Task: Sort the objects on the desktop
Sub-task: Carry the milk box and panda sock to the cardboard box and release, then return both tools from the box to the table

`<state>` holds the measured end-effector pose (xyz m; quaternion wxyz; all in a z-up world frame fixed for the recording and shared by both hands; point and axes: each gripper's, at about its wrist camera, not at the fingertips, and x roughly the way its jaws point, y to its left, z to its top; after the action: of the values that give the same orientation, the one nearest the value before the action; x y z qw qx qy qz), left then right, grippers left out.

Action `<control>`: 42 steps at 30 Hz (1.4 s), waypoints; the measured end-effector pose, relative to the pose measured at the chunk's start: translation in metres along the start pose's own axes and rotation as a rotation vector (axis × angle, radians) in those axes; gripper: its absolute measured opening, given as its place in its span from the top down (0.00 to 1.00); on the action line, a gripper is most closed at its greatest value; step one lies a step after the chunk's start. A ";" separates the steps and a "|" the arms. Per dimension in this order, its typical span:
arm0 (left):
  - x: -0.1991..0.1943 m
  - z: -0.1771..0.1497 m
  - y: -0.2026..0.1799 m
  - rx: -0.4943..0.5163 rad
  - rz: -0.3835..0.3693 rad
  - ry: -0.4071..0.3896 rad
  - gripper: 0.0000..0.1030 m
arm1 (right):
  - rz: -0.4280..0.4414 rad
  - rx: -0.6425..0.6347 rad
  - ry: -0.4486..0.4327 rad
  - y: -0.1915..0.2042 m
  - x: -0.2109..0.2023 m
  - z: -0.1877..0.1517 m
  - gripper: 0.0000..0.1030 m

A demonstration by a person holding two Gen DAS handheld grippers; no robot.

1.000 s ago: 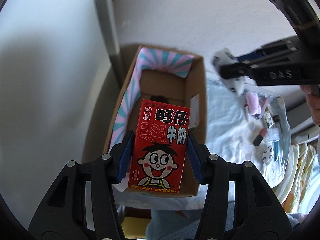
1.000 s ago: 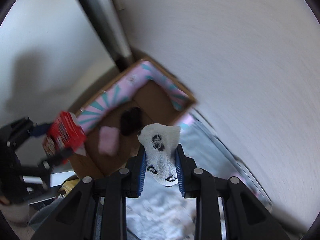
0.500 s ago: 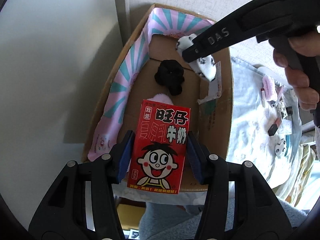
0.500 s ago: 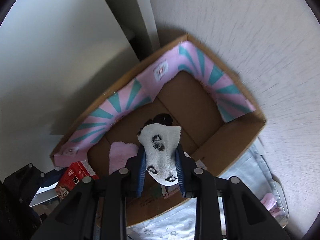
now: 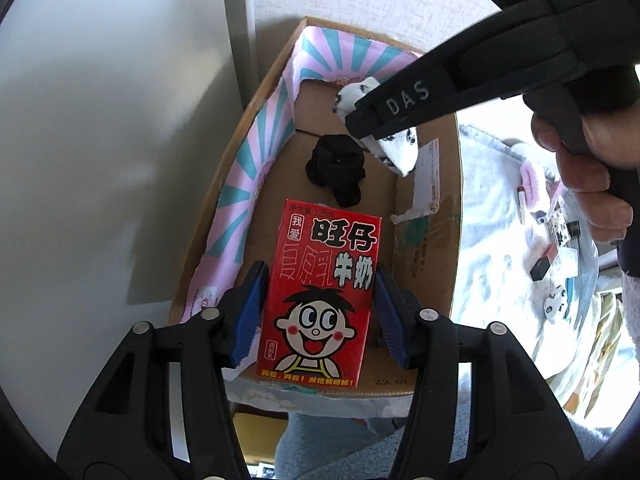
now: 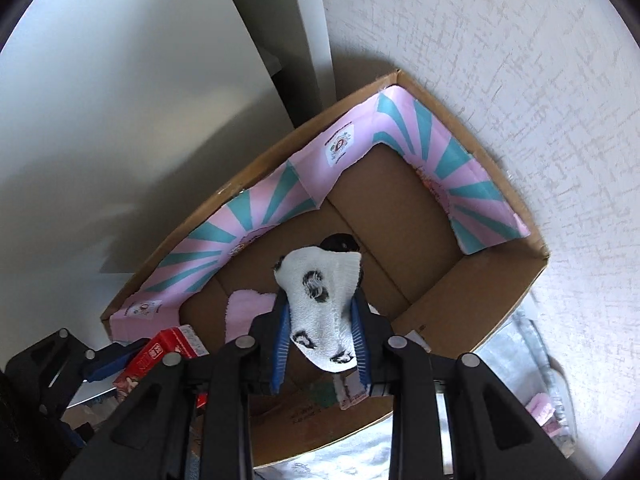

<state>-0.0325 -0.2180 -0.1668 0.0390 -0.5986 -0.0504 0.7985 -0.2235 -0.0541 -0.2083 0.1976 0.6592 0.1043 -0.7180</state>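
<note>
Both pairs of fingers hang over one cardboard box, each with one thing between its blue pads. On the left gripper the fingers are spreading; one red milk carton with a cartoon face stands upright between them, with a narrow gap showing on each side of it, and the carton sits over the near end of the box. On the right gripper the fingers are also easing apart, yet one white sock with black patches is still pinched between the pads, its toe and cuff hanging out above and below them, over the middle of the box. A person's hand wraps the right gripper's handle in the left wrist view. Inside the box lie one black scrunchie on the cardboard floor and one fluffy pink item, the latter partly hidden behind the right gripper. One pink and teal striped liner runs along two of the box's walls. Right of the box, on a pale patterned cloth, lie several small items, among them one more pink fluffy piece, one small black block and one white piece with black spots; the rest are too small to count.
</note>
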 end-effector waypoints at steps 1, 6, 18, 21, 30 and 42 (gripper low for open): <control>0.001 0.002 0.001 -0.021 -0.003 0.011 0.21 | -0.021 -0.003 -0.001 0.002 -0.001 0.002 0.70; 0.002 0.003 0.004 -0.053 -0.066 0.042 0.00 | -0.002 0.022 0.001 -0.006 -0.007 0.008 0.18; -0.006 0.004 -0.002 -0.018 -0.035 -0.014 0.00 | -0.048 0.035 -0.052 -0.015 -0.024 0.015 0.00; -0.011 0.005 0.000 -0.016 -0.034 -0.025 0.00 | -0.048 0.029 -0.057 -0.014 -0.029 0.009 0.00; -0.019 0.009 -0.007 0.013 -0.081 -0.026 0.00 | -0.064 0.024 -0.096 -0.016 -0.041 -0.001 0.00; -0.037 0.022 -0.023 0.043 -0.121 -0.041 0.00 | -0.077 0.027 -0.116 -0.040 -0.086 -0.042 0.00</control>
<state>-0.0428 -0.2001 -0.1228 0.0992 -0.5772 -0.0701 0.8076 -0.1974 0.0118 -0.1319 0.1666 0.6147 0.1080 -0.7633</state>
